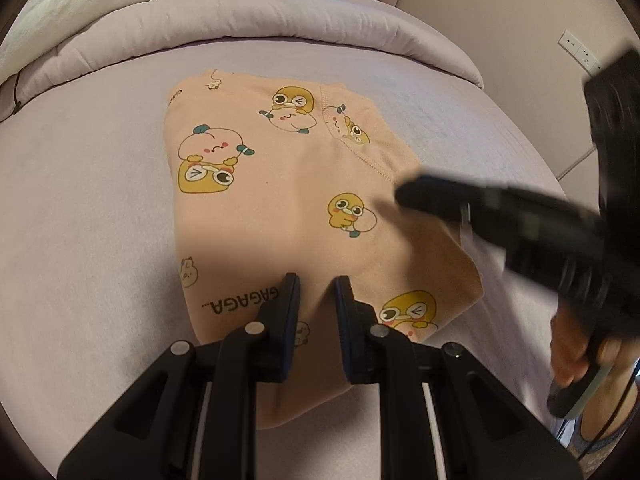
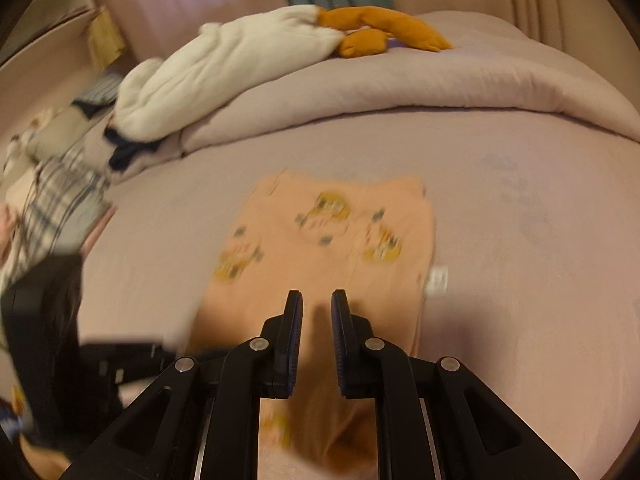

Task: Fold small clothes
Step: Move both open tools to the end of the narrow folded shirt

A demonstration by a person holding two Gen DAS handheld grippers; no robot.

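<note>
Bed: lilac sheet [image 1: 80, 220] fills both views, flat and smooth under everything.
Left gripper [image 1: 316, 286]: at 6 o'clock in the left wrist view, angled down over the near part of the garment; fingers [image 1: 290, 300] drawn close with a narrow gap, peach cloth showing through the gap; whether they pinch the cloth I cannot tell.
Right gripper [image 2: 316, 300]: at 6 o'clock in the right wrist view, above the garment's near end; fingers [image 2: 294, 312] drawn close, a narrow gap between them, nothing visibly pinched. In the left wrist view it reaches in blurred from 3 o'clock, its tip over the garment's right edge.
Hand [image 1: 576, 356]: at 4 o'clock in the left wrist view, wrapped on the right gripper's handle.
Garment [image 1: 280, 200]: peach, printed with yellow ducks and white blobs, lying folded and flat at mid-bed; a seam runs across its right part, a white label [image 2: 438, 278] sticks out at its right edge.
Clothes [image 2: 60, 200]: checked and striped pieces heaped at 9 o'clock in the right wrist view, well apart from the garment.
Duvet [image 1: 280, 24]: lilac, rolled across the bed beyond the garment, 12 o'clock.
White plush [image 2: 224, 72]: on the duvet at 11 o'clock.
Orange plush [image 2: 384, 28]: touching the white one, 12 o'clock.
Sockets [image 1: 580, 52]: on the wall at 2 o'clock, left wrist view.
</note>
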